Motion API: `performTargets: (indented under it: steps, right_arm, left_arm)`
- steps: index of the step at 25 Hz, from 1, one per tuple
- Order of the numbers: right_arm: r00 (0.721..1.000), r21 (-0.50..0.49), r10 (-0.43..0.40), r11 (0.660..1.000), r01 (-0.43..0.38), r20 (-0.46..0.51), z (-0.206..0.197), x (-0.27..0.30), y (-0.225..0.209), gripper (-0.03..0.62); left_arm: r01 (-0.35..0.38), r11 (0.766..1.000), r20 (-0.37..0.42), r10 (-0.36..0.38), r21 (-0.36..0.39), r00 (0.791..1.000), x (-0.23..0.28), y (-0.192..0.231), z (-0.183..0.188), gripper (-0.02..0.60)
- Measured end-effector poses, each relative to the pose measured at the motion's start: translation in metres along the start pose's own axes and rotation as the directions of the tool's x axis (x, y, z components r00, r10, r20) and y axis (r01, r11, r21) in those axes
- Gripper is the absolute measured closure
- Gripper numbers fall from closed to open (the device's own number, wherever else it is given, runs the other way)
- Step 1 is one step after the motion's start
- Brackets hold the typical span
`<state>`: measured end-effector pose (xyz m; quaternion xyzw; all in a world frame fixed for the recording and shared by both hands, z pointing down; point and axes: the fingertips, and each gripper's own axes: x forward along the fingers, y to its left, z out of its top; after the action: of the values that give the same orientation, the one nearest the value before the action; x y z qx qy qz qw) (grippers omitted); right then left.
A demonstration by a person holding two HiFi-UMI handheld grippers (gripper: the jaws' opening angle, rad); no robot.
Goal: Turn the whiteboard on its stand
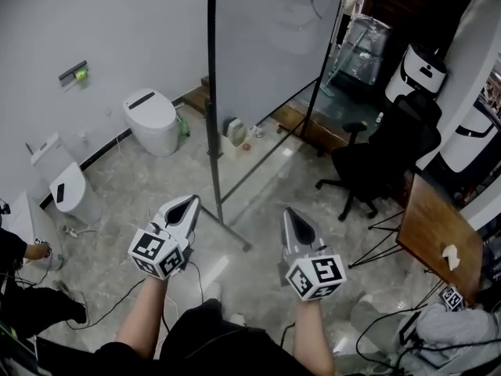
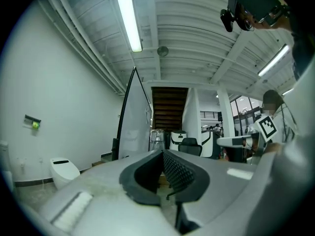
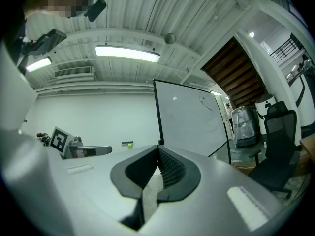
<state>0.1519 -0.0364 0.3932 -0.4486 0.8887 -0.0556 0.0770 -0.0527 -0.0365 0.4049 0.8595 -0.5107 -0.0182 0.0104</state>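
The whiteboard (image 1: 270,45) stands upright in its black frame (image 1: 211,100) across the tiled floor, its long foot bar (image 1: 235,233) reaching toward me. My left gripper (image 1: 192,200) is held just left of that foot, shut and empty. My right gripper (image 1: 287,212) is to the right of it, also shut with nothing between its pads. Neither touches the stand. In the left gripper view the whiteboard (image 2: 135,124) shows almost edge-on beyond the closed tips (image 2: 162,152). The right gripper view shows the whiteboard's (image 3: 192,122) face past the closed tips (image 3: 158,149).
Two white toilets (image 1: 153,120) (image 1: 74,194) stand by the left wall. A black office chair (image 1: 383,155) and a wooden table (image 1: 438,233) sit to the right. One person (image 1: 23,288) is at the left edge, another (image 1: 454,335) at bottom right. Cables lie on the floor.
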Motion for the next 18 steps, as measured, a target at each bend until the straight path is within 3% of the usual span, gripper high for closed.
performTargets:
  steps: [8,18]
  right_arm:
    - [1.000,-0.020,0.010,1.000,-0.010,-0.004,-0.002,0.044,-0.007,0.586]
    - [1.000,-0.041,-0.004,0.999,0.004,-0.006,0.004,0.143,-0.016,0.586]
  left_arm:
    - [0.002,1.000,0.021,-0.002,0.005,1.000,0.035,0.037,0.004,0.575]
    - [0.022,1.000,0.021,-0.022,0.018,1.000,0.115,0.122,0.015,0.543]
